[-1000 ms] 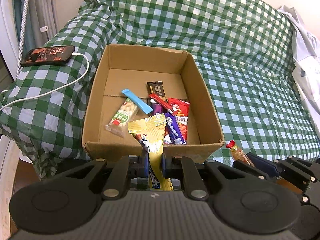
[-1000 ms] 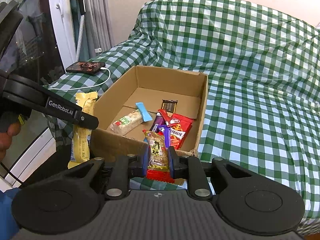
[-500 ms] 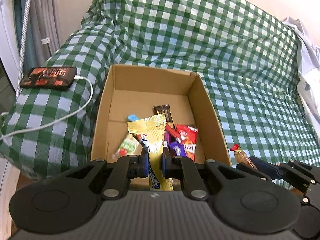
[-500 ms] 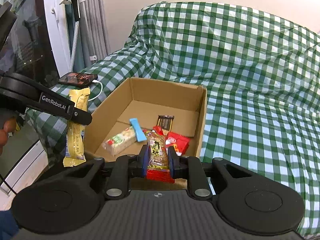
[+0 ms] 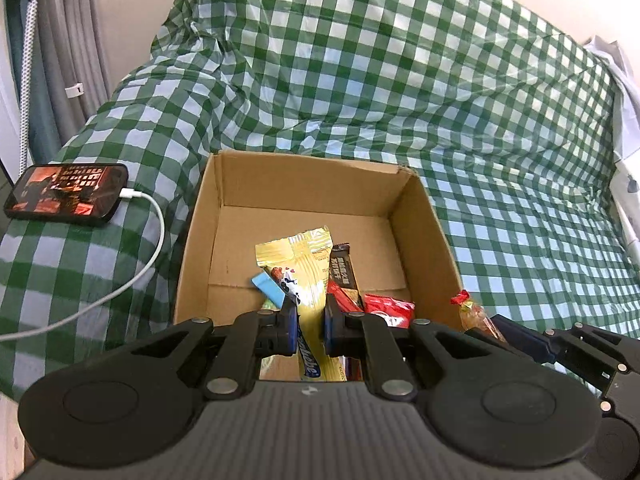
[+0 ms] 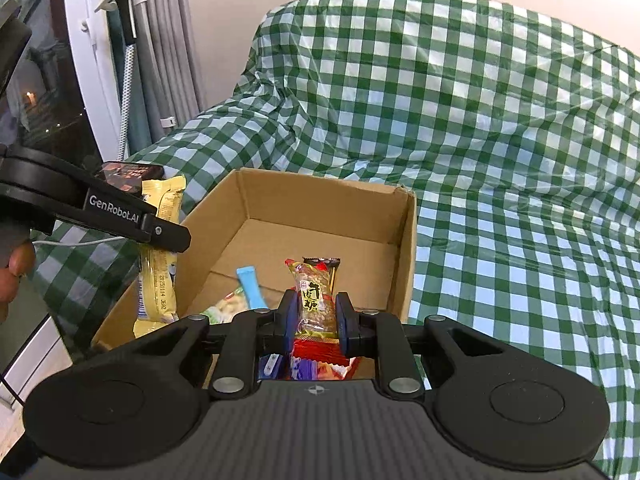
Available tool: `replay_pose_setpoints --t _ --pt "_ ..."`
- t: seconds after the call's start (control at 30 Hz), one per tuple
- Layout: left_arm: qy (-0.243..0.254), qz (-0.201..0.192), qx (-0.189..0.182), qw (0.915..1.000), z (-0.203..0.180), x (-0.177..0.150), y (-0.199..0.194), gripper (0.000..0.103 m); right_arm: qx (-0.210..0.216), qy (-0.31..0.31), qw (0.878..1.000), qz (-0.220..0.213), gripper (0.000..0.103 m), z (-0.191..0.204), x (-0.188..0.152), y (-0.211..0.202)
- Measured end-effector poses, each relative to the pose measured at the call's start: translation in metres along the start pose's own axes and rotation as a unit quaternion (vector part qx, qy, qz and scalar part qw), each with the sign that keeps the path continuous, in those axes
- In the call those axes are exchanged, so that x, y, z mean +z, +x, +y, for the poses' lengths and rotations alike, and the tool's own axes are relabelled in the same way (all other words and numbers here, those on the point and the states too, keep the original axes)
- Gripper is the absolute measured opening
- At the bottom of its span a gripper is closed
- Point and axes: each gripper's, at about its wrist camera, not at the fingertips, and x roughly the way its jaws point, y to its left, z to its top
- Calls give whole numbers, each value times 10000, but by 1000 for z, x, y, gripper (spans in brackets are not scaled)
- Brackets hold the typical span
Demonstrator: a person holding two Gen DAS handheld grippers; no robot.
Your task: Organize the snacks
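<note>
At the far left a black smartphone (image 5: 66, 194) with a lit screen lies on the green-and-white checked cover (image 5: 400, 92) of the sofa, and its white charging cable (image 5: 132, 276) curls down close to the left wall of the open brown cardboard box (image 5: 432, 248). The left tool (image 5: 307, 322) is closed narrow on a long yellow foil snack bar (image 5: 298, 268); it grips the bar near the middle, so both ends hang free, and the bar is above the near part of the box, probably to be let go inside. In the box lie a small light-blue sachet (image 6: 250, 286), a dark brown chocolate bar (image 5: 344, 272) and red snack packets (image 5: 390, 308), all crowded at the near end. To the right, the right tool (image 6: 316, 316) is closed on a brown peanut candy bar in clear wrapper (image 6: 314, 300), also over the near edge. The far half of the box floor is bare, so there is room to drop both pieces. The walls are upright and the top is open. The cable on the left is the only thing that could catch.
</note>
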Motion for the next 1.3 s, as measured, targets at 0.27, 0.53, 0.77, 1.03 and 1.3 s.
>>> replay_pose_setpoints --t 0.27,0.53,0.77,1.03,1.3 --pt "33 145 121 9998 4 14 38 13 50 37 9999 159 21 -4 7 39" --pt "31 381 209 9991 8 14 68 13 65 128 9993 340 21 -11 6 66" --pt "36 490 281 9984 14 17 83 17 60 176 9989 423 21 -13 8 82" --pt "300 90 607 9977 18 23 63 103 -127 -69 9998 155 81 -7 16 78" --pt "281 310 877 9953 17 -15 19 103 -145 219 9992 309 96 4 -9 28"
